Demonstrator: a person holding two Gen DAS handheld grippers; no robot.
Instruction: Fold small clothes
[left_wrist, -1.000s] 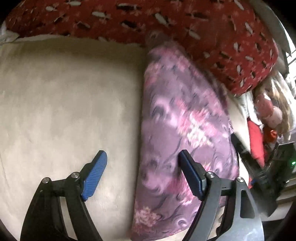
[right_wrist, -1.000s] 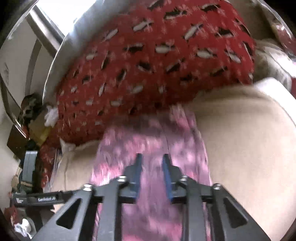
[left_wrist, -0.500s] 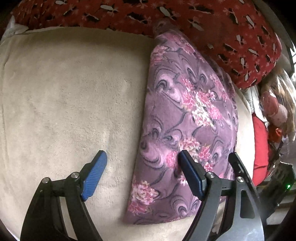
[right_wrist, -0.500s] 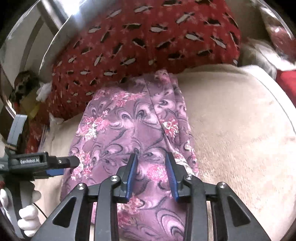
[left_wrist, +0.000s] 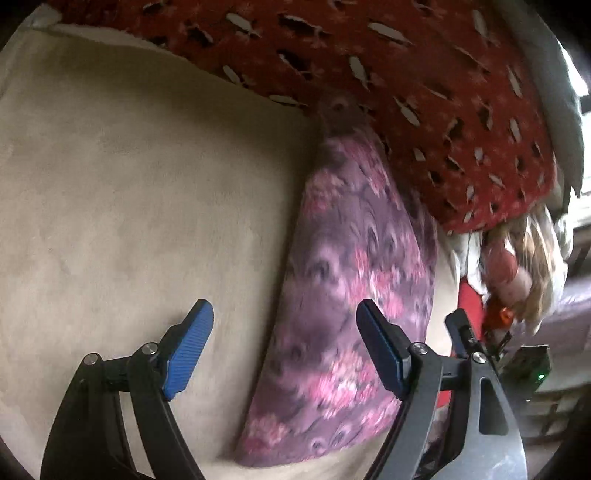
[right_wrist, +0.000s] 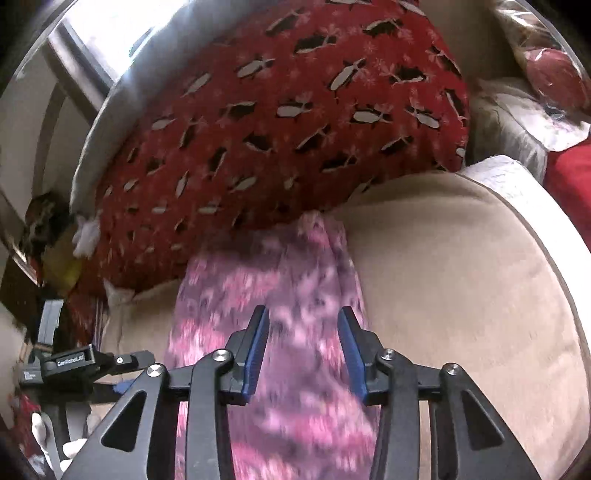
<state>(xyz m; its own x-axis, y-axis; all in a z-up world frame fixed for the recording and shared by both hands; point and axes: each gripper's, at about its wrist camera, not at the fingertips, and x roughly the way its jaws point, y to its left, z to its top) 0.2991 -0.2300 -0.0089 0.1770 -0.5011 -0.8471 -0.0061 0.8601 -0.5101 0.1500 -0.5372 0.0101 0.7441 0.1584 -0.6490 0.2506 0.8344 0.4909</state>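
Seen from the left wrist, going left to right: a broad beige plush cushion surface (left_wrist: 122, 206) at left; the left claw (left_wrist: 284, 347) low in the middle, blue-padded fingers (left_wrist: 190, 347) spread wide and gripping nothing, left finger over the beige cushion, right finger over the cloth. Just right of centre, a purple fleece garment with pink flowers (left_wrist: 354, 280), folded into a long strip running from near to far, lying flat on the cushion, far tip tucked against a red pillow with a white-and-black fish-like print (left_wrist: 424, 92) across the far side. Further right, a heap of red and white soft things, too blurred to name.

Seen from the right wrist: at far left, the other black handheld device; then the red pillow (right_wrist: 280, 122) far and left; the purple garment (right_wrist: 280, 332) in the middle, motion-blurred; the right claw (right_wrist: 303, 350) above it, fingers parted, clamping nothing; the beige cushion (right_wrist: 461, 280) at right.
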